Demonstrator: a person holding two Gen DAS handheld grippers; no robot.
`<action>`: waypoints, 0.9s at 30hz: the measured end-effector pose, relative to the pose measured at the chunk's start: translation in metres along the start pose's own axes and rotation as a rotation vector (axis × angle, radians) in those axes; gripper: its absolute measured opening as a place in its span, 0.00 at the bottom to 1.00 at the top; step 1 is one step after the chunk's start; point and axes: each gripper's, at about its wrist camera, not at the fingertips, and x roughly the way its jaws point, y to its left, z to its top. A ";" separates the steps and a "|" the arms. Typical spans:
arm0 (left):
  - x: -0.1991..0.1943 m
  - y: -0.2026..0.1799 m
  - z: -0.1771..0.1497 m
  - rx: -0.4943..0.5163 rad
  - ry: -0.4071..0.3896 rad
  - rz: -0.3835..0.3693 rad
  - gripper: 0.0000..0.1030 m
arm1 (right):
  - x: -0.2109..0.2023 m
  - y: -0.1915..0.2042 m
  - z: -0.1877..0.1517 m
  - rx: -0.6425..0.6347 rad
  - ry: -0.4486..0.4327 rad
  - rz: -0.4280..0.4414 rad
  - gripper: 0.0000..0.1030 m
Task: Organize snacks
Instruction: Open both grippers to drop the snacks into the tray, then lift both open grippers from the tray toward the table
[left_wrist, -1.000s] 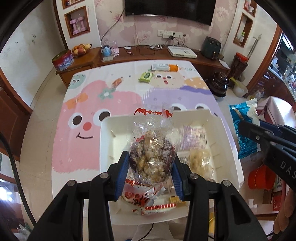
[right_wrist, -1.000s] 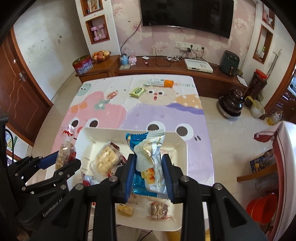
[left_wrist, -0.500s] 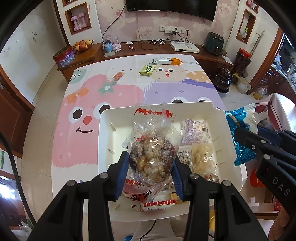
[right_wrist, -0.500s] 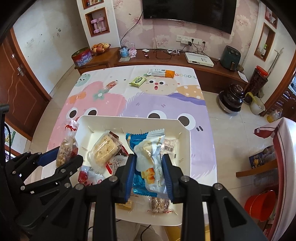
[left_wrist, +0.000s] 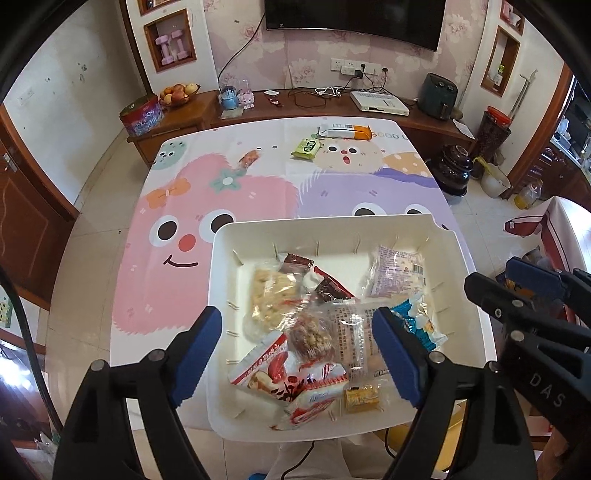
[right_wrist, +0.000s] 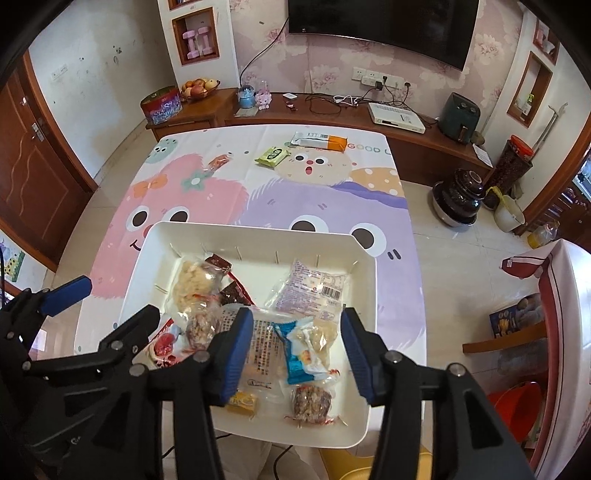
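Observation:
A white tray (left_wrist: 469, 288) sits at the near edge of the cartoon-print table and holds several snack packs. My left gripper (left_wrist: 297, 354) is open and empty above the tray's near left part, over a clear bag of nut clusters (left_wrist: 310, 334). My right gripper (right_wrist: 297, 354) is open and empty above the tray (right_wrist: 364, 295), over a blue snack pack (right_wrist: 301, 350). The blue pack also shows in the left wrist view (left_wrist: 417, 325). Both packs lie in the tray.
Three snacks lie on the far part of the table: a green pack (left_wrist: 306, 147), an orange-and-white pack (left_wrist: 345, 131) and a small orange candy (left_wrist: 248, 159). A wooden cabinet (left_wrist: 258, 107) runs behind the table. A red bucket (right_wrist: 517, 406) stands on the floor at right.
Both grippers have opened. The nut-cluster bag and the blue pack have dropped from the jaws into the tray.

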 end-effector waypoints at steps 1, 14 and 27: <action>0.001 0.000 0.000 0.000 0.003 0.003 0.80 | 0.000 0.000 0.000 -0.001 -0.001 -0.002 0.49; -0.001 0.001 -0.002 -0.007 0.005 0.018 0.80 | -0.006 0.004 0.001 -0.019 -0.009 0.004 0.49; 0.000 0.005 -0.002 -0.008 0.011 0.031 0.80 | -0.006 0.007 0.000 -0.021 0.002 0.014 0.49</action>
